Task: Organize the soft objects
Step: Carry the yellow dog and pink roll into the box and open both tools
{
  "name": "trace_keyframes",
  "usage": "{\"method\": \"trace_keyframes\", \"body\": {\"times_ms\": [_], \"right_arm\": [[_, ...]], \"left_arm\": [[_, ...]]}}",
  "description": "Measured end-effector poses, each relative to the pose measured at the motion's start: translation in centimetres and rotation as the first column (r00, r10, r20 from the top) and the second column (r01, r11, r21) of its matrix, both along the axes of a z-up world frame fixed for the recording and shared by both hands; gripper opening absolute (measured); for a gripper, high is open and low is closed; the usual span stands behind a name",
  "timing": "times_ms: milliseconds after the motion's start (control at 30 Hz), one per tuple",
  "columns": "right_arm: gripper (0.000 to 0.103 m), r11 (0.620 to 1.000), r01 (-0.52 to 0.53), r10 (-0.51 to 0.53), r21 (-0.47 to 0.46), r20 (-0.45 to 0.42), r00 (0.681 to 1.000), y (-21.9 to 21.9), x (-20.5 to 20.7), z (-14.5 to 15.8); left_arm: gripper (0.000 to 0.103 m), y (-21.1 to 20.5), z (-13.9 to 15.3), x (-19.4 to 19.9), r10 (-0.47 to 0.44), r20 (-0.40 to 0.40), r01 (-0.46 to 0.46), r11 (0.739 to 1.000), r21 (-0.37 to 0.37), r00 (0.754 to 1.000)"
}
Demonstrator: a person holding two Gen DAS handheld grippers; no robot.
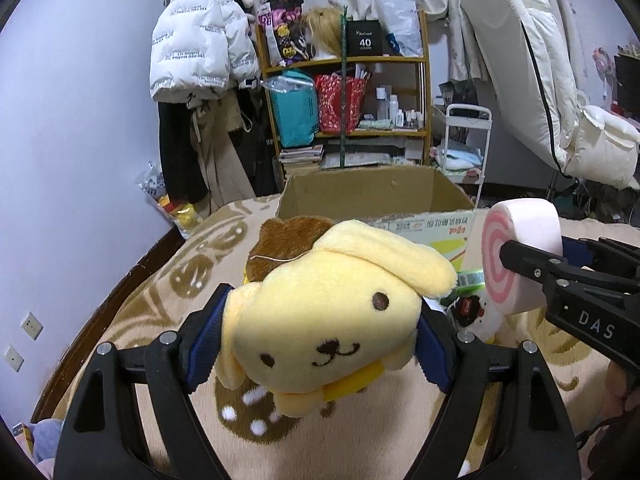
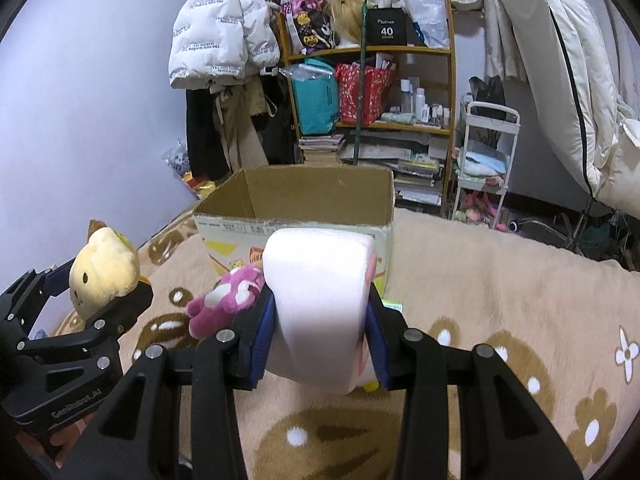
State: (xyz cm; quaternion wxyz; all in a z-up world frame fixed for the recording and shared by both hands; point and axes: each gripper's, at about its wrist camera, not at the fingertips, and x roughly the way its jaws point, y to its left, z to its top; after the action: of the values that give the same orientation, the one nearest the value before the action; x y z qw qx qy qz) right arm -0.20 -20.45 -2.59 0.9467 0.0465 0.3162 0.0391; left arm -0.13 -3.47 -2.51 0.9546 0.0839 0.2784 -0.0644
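Note:
My left gripper (image 1: pixel 320 336) is shut on a yellow dog plush (image 1: pixel 332 312) with a brown beret and holds it above the bed blanket. It also shows in the right wrist view (image 2: pixel 104 276) at the left. My right gripper (image 2: pixel 320 320) is shut on a pink-and-white swirl roll cushion (image 2: pixel 320 304), seen in the left wrist view (image 1: pixel 516 256) at the right. An open cardboard box (image 2: pixel 296 200) stands just behind both toys. A magenta bear plush (image 2: pixel 226 300) lies on the blanket in front of the box.
The beige blanket with brown bear print (image 2: pixel 500 288) covers the bed. A small white plush and a green packet (image 1: pixel 472 296) lie by the box. Behind the bed stand a wooden shelf (image 2: pixel 372 92), hanging coats (image 2: pixel 224 32) and a white cart (image 2: pixel 486 160).

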Motion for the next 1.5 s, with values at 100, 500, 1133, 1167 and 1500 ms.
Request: {"method": "trace_keyframes", "body": {"times_ms": [100,500,1133,1167,1500], "right_arm": [[0.044,1.000,0.000,0.000,-0.012,0.032,1.000,0.1,0.1,0.5],[0.044,0.999,-0.022,0.026,-0.047,0.085,0.996,0.5,2.8,1.7],[0.044,0.997,-0.056,0.061,-0.054,0.083,0.995,-0.7,10.7,1.5],[0.044,0.997,-0.057,0.061,-0.049,0.082,0.995,-0.9,11.1,1.5],[0.045,0.998,-0.055,0.056,-0.005,0.078,0.995,-2.7,14.4,-0.1]], "left_arm": [[0.081,-0.2,0.7,0.1,0.000,0.031,0.000,1.000,0.004,1.000],[0.081,-0.6,2.9,3.1,-0.011,0.077,0.012,1.000,-0.019,0.997],[0.081,-1.9,2.7,13.0,-0.022,0.069,0.021,1.000,0.010,0.997],[0.081,-1.9,2.4,13.7,-0.019,0.061,0.019,1.000,-0.001,0.998],[0.082,-2.6,0.2,17.9,0.007,0.005,-0.007,1.000,-0.029,1.000]]}}
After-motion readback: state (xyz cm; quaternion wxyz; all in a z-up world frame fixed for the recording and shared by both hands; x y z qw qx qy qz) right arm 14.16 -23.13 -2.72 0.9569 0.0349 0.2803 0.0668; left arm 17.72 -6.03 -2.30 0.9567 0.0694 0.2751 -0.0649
